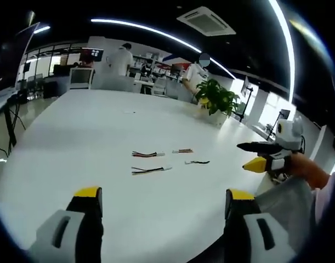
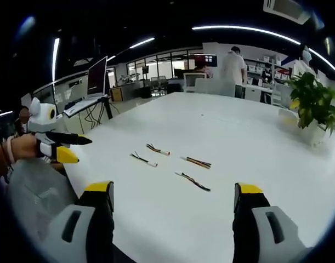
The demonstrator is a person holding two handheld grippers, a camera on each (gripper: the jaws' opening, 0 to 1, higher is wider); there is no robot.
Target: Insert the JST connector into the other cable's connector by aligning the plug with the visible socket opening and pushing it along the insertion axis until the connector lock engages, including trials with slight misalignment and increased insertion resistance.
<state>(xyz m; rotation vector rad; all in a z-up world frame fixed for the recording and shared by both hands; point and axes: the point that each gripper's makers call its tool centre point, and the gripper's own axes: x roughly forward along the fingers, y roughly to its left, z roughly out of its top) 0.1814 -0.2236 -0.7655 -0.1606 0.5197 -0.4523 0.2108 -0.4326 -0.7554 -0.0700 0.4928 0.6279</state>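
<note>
Four short JST cables are lying loose near the middle of the white table [image 1: 90,142], none yet touched: in the left gripper view a red-and-black lead with a white connector [image 1: 148,154] is sitting just above a second like it [image 1: 151,170], with a shorter reddish lead [image 1: 182,150] and a dark one [image 1: 197,162] to their right. The right gripper view is showing the same four cables [image 2: 170,160] spread in a loose cluster ahead of the jaws, apart from one another, seemingly laid out so each can be picked singly. The left gripper [image 1: 164,200] is hovering short of the cables with its yellow-tipped jaws spread wide and pinching nothing; the right gripper [image 2: 175,194] is doing likewise, and is also reaching in from the right of the left gripper view, held in a person's hand. Both appear to be lining up for a first grasp. A potted plant [image 1: 217,98] is standing at the far edge, and people are working at desks beyond
</note>
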